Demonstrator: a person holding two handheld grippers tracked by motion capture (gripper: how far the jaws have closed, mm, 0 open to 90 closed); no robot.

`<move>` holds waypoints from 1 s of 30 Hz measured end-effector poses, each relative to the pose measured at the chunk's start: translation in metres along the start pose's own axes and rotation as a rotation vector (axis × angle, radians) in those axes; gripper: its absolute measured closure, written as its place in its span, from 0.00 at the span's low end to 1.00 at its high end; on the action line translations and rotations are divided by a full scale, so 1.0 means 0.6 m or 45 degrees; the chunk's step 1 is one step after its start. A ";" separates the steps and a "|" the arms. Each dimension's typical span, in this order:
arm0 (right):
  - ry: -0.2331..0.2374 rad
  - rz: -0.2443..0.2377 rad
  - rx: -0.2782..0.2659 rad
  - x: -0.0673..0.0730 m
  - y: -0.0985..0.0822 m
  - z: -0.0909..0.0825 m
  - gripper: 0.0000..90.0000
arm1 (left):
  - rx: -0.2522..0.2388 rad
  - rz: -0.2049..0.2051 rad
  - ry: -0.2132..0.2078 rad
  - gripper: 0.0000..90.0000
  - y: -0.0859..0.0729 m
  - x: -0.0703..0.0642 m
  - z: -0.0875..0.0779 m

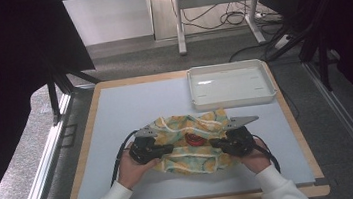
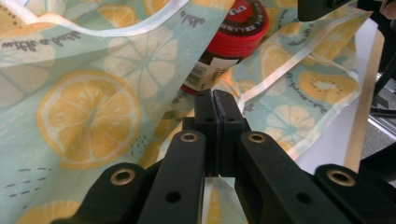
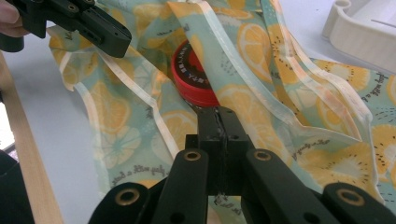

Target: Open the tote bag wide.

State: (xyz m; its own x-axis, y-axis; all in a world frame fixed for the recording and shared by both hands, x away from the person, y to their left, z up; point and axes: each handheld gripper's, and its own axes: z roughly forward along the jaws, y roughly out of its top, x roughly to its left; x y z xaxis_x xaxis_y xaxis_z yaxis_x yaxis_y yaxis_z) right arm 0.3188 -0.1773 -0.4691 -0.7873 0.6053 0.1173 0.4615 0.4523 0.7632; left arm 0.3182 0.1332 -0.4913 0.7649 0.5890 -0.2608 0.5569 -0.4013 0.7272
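Toward the near edge of the pale blue table top (image 1: 130, 110), we hold a thin mint-green cloth printed with orange slices and trimmed in white piping (image 1: 190, 148) between both tools. Our left gripper (image 2: 215, 100) has its jaws clenched on a fold of that fabric, and our right gripper (image 3: 218, 116) is likewise pinched tight on a piped edge. Half wrapped in the folds lies a small jar with a ribbed red screw cap and a barcode label (image 2: 233, 32), lying on its side. We judge that the smooth, round jar could roll out of the loose, slippery fabric if either side is lifted unevenly, or the thin weave could slide from the narrow jaw tips. A white, rigid plastic tray with rounded corners (image 1: 262, 77) sits empty at the far right corner.
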 end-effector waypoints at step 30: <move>-0.032 -0.015 0.065 -0.020 -0.013 0.020 0.99 | 0.014 -0.049 0.011 1.00 -0.009 0.021 0.018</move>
State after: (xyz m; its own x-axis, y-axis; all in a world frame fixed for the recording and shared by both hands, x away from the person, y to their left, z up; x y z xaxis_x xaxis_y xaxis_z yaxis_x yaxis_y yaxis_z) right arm 0.3299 -0.1802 -0.4842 -0.7827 0.6155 0.0923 0.4730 0.4919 0.7310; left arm 0.3283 0.1354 -0.5051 0.7402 0.6101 -0.2827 0.5893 -0.3861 0.7097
